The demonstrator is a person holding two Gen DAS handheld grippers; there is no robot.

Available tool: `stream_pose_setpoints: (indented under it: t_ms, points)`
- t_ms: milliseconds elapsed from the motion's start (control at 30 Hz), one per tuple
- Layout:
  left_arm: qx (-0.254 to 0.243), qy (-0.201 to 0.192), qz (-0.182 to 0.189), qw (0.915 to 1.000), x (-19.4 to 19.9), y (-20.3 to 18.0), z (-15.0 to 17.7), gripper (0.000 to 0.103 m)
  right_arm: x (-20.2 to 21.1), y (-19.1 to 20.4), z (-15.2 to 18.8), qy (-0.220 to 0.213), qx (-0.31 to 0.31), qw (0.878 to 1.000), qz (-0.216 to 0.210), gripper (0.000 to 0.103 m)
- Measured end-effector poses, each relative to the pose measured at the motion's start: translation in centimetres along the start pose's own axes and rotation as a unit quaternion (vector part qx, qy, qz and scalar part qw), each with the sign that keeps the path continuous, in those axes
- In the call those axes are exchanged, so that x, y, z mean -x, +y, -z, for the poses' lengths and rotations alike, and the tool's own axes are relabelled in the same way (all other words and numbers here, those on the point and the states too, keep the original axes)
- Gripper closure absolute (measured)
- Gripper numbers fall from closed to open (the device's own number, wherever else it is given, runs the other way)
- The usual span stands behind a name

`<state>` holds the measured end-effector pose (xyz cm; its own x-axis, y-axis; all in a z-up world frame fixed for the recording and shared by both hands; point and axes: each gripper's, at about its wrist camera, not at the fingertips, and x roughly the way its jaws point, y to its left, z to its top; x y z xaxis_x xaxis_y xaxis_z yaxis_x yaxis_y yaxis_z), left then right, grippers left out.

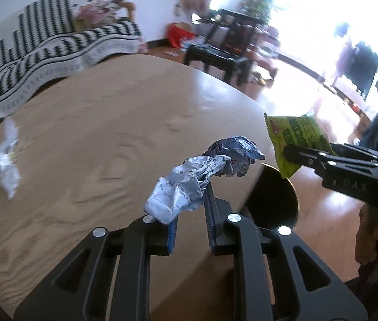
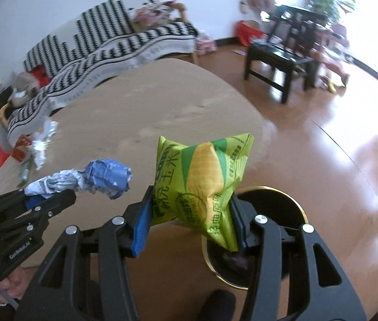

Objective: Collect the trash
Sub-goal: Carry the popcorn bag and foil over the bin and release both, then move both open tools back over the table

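With the left gripper (image 1: 190, 214) nearly closed on only the tail of the foil wrapper (image 1: 205, 174) at frame centre, and the right gripper (image 2: 193, 218) half-open clamping the puffy green bag (image 2: 202, 182) above the bin (image 2: 277, 200) at lower right, either could slip out and miss.

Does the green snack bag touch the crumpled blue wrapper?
Apart. The right wrist view shows table between the green snack bag and the crumpled blue wrapper.

Harsh daylight flooding in at two o'clock, window (image 1: 322, 26) blown white, glare streaking the floor (image 2: 349, 147), sofa (image 1: 41, 42) smeared by motion blur (edges bowed, corners black)
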<state>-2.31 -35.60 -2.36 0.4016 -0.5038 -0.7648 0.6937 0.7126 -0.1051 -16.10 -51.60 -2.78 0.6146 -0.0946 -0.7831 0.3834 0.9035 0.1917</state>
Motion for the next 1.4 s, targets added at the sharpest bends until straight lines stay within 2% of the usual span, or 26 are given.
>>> stream_pose_setpoints:
  t_ms: [200,467,767,1100,1167,1200,1233,1300,1367,1400]
  points:
    - [-0.033,0.018,0.032,0.9988,-2.3,-4.9,0.6,0.086,0.6,-5.6,2.2,0.012,-0.037,0.999,0.024,0.053]
    - [-0.056,0.035,0.066,0.9956,-4.6,-8.9,1.0,0.086,1.0,-9.8,4.3,0.026,-0.064,0.997,0.038,0.053]
    - [-0.055,0.049,0.084,0.9937,-6.1,-10.2,1.0,0.086,0.5,-11.4,5.3,0.045,-0.076,0.995,0.046,0.053]
    - [-0.053,0.055,0.095,0.9925,-6.9,-10.2,0.8,0.085,0.6,-11.4,5.3,0.045,-0.076,0.995,0.047,0.052]
    - [-0.055,0.055,0.103,0.9916,-7.1,-10.3,0.9,0.085,0.6,-11.4,5.2,0.046,-0.077,0.995,0.049,0.052]
    - [-0.057,0.055,0.105,0.9913,-7.3,-10.4,0.8,0.084,0.5,-11.2,5.1,0.046,-0.078,0.995,0.050,0.048]
    - [-0.059,0.055,0.107,0.9910,-7.4,-10.3,0.9,0.083,0.4,-11.2,5.1,0.047,-0.079,0.994,0.052,0.043]
    - [-0.059,0.052,0.107,0.9911,-7.7,-10.2,0.9,0.063,0.3,-11.4,5.0,0.048,-0.082,0.994,0.055,0.042]
    - [-0.056,0.049,0.105,0.9916,-7.9,-10.2,0.9,0.051,0.4,-11.6,4.9,0.047,-0.086,0.994,0.056,0.042]
    - [-0.057,0.048,0.105,0.9917,-7.9,-10.2,0.9,0.049,0.4,-11.7,4.9,0.046,-0.087,0.994,0.056,0.042]
